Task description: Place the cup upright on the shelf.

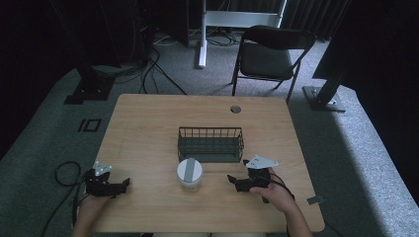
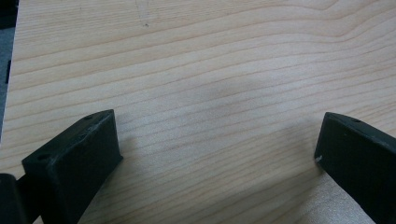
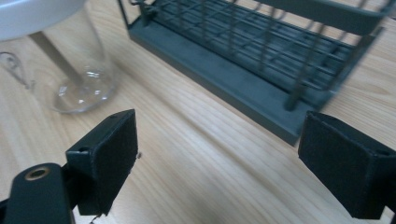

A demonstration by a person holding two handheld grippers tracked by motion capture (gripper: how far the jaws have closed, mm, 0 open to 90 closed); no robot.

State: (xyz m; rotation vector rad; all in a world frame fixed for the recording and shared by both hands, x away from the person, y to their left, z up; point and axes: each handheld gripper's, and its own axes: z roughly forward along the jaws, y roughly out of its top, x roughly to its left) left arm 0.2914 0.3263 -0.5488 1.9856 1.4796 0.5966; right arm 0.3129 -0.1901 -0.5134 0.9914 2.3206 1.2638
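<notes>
Though lidded white, clear glass jar [image 1: 189, 173] upright.

Wooden table [image 1: 148, 128]: wire basket [image 1: 211, 144] centre, lidded glass jar [image 1: 189, 174] just before it.

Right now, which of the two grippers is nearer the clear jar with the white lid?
The right gripper. It sits just right of the jar, jaws open toward it, beside the wire basket. The left gripper lies farther off, near the table's left edge.

A black folding metal chair [image 1: 271, 54] stands on grey carpet [image 1: 365, 148] beyond the light wooden bench [image 1: 148, 128], near tangled black cables [image 1: 153, 69].
</notes>
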